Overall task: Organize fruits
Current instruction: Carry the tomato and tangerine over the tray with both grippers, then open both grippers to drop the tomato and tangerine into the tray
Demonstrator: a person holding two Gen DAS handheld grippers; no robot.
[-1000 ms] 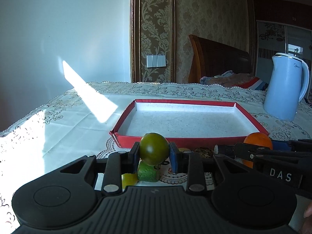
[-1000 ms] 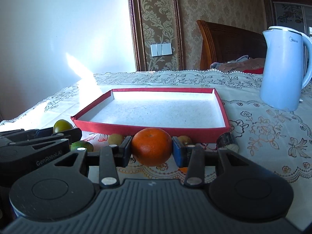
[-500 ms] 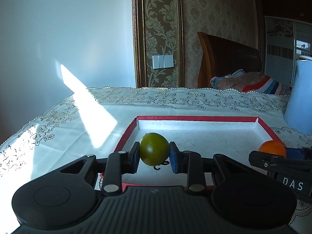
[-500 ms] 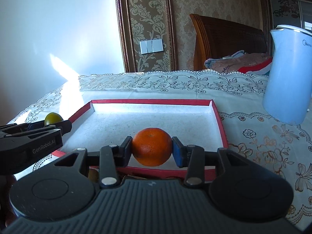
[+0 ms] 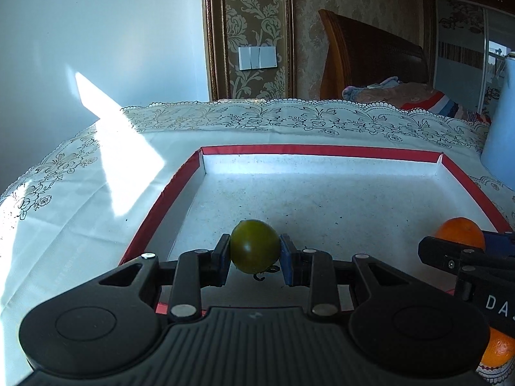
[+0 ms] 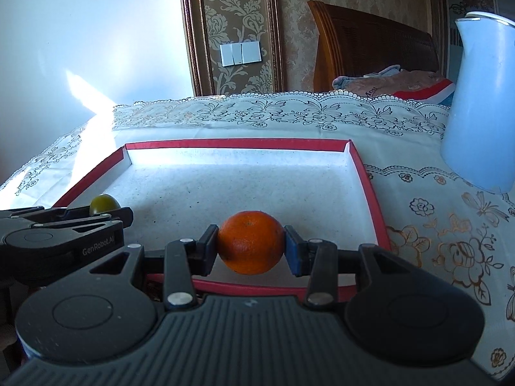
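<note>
1. The left gripper (image 5: 255,254) clamps a green fruit (image 5: 255,246) over the near left part of the red-rimmed tray (image 5: 315,150).
2. The right gripper (image 6: 251,247) pinches an orange (image 6: 251,241) above the tray's near right part (its floor looks bare).
3. Step in hand: delivery. Next, I judge, lower each fruit to the floor, well apart, then release gently so neither rolls.

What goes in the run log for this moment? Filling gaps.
left gripper: shut on green fruit | right gripper: shut on orange | both over red tray
</note>
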